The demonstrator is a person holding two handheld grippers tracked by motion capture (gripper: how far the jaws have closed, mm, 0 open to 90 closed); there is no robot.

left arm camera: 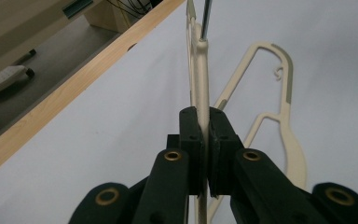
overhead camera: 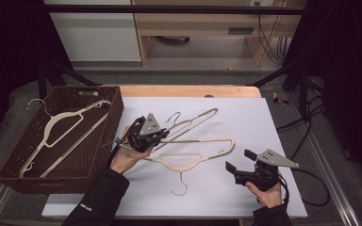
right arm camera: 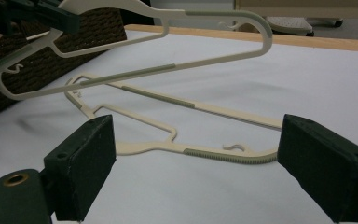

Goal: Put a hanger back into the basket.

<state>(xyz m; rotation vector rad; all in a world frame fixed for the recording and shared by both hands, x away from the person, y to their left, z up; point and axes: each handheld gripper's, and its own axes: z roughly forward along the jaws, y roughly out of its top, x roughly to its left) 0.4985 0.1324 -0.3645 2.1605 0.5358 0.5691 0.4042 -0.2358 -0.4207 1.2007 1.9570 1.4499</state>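
We have the left claw (overhead camera: pixel 156 135) pinched on a cream hanger (overhead camera: pixel 195 123) just right of the basket (overhead camera: pixel 104 141) — it is lifted off the tabletop (overhead camera: pixel 245 188), crossing above a second hanger (overhead camera: pixel 184 160). The right claw (overhead camera: pixel 239 160) waits spread wide, farther right of the basket. To do this well, we keep the pinch firm and the hanger level so its hook (overhead camera: pixel 172 117) clears the basket rim — another hanger (overhead camera: pixel 61 129) already lies inside.

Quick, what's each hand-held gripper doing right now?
Left hand-held gripper: closed on a cream hanger.
Right hand-held gripper: open, holding nothing.
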